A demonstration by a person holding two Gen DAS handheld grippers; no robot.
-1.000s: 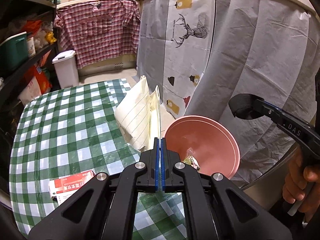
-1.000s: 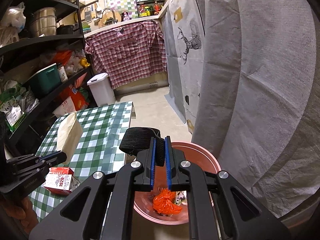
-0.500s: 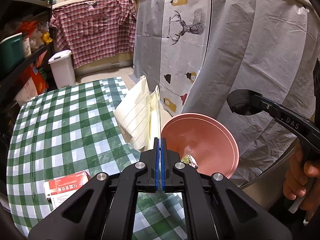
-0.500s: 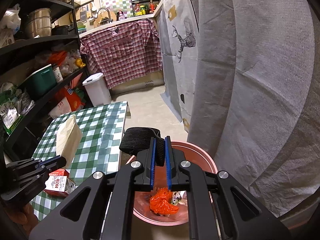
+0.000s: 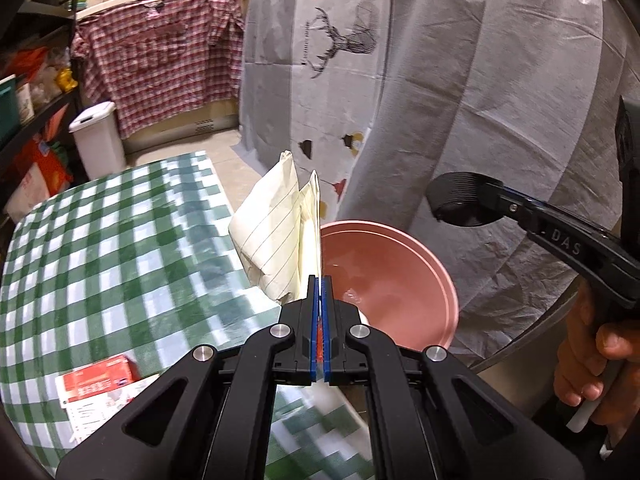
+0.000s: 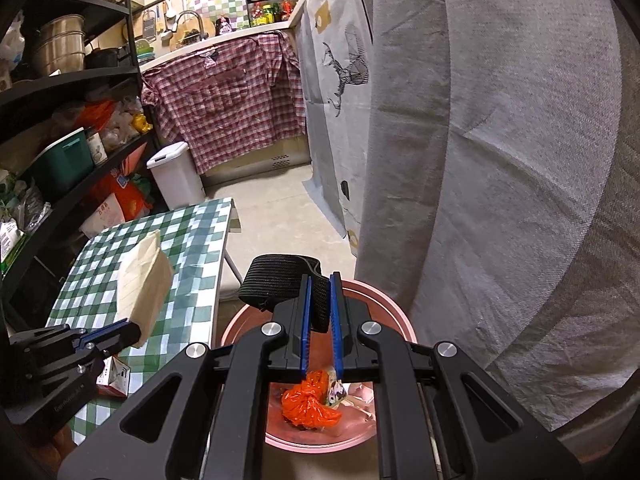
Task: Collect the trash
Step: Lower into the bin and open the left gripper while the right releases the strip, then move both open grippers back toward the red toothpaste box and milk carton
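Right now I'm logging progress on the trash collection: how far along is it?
Partly done. An orange bag and a wrapper already lie in the pink basin. In hand: the left gripper is shut on a cream paper bag beside the basin's rim, and the right gripper pinches a black strap above it. Left: a red-and-white box on the checkered table.

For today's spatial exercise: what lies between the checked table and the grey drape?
The pink basin, holding orange trash; the right wrist view shows it.
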